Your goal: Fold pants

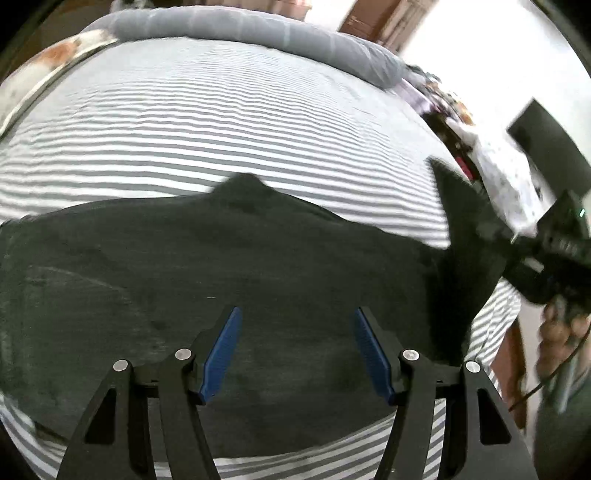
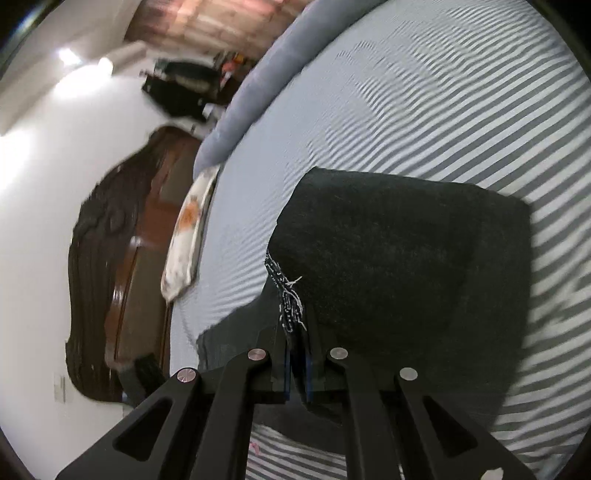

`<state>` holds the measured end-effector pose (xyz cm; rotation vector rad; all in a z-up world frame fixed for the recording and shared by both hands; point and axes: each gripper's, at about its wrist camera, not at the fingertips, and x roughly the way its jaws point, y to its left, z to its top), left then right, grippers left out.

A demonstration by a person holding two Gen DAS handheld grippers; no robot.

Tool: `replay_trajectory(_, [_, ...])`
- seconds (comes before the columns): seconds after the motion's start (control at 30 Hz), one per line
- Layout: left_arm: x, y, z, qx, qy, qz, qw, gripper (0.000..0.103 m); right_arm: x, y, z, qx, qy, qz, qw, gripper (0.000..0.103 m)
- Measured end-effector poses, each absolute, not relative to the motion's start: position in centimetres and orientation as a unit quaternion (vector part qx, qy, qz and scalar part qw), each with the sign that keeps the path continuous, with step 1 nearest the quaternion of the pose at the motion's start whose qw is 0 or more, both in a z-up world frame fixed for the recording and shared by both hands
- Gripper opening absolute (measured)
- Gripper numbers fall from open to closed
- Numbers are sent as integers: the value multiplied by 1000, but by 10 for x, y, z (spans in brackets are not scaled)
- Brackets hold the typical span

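Right hand-held gripper (image 2: 297, 354) is clenched on a frayed hem of the dark pants (image 1: 229, 280), lifting that end off the striped bed (image 1: 221, 122). Left hand-held gripper (image 1: 297, 350) hangs released above the cloth. Fold under way; next, carry that hem across.

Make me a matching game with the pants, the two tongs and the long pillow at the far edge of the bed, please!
Things:
1. pants
2. left tongs
3. right tongs
4. long pillow

States:
A. light grey-blue, lying along the far edge of the bed
B. open, with nothing between the blue pads
C. dark, spread on the striped sheet with one end lifted
D. pinched shut on a frayed edge of cloth

Pairs: 1-C, 2-B, 3-D, 4-A
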<state>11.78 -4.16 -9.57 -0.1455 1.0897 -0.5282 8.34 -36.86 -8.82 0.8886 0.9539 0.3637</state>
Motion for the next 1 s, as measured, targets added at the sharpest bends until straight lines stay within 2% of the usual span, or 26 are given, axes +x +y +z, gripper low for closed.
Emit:
replay_trajectory(0.23, [125, 9, -99, -117, 527, -245, 805, 64, 99, -282, -119, 347, 506, 207, 762, 7])
replay_trajectory(0.47, [131, 24, -117, -181, 562, -273, 759, 65, 91, -229, -149, 300, 550, 231, 744, 9])
replay_trajectory(0.57, [133, 24, -125, -190, 572, -269, 752, 66, 83, -220, -156, 291, 557, 228, 744, 17])
replay_trajectory(0.7, [136, 23, -134, -199, 583, -266, 742, 67, 64, -221, -160, 290, 559, 229, 742, 35])
replay_trajectory(0.83, [135, 18, -143, -198, 593, -265, 734, 67, 36, -228, -162, 307, 554, 225, 741, 40])
replay_trajectory(1.0, [135, 11, -155, -205, 608, -271, 718, 67, -3, -244, -184, 354, 559, 201, 723, 41])
